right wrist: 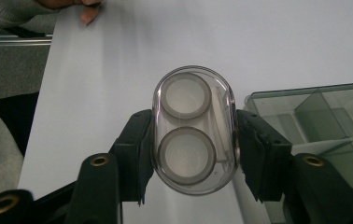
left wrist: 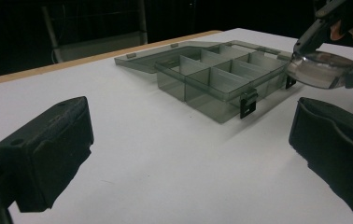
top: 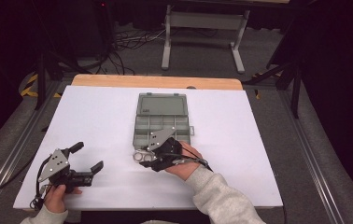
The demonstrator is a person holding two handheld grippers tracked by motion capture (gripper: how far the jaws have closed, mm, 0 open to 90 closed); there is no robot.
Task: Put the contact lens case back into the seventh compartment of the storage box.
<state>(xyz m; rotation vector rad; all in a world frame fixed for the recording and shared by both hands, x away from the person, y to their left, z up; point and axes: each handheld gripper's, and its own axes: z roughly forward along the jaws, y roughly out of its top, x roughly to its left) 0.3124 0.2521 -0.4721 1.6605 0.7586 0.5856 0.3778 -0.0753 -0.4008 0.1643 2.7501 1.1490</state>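
Right hand-held gripper (top: 143, 157) is clamped on a clear oval case (right wrist: 194, 129), jaws pressing its two long sides; case holds two round grey-rimmed discs, one above the other in the right gripper view; it hangs above the white tabletop (top: 95, 121), just beside the near-left corner of the grey compartment box (top: 161, 125); seen from the left gripper view, case (left wrist: 317, 70) sits just off the box's (left wrist: 221, 77) front edge w/ its black latches. Box lid lies open, flat on the far side; compartments look bare. Left hand-held gripper (top: 87, 157) is near the tabletop's front-left, jaws spread wide w/ nothing between them, well apart from the box.
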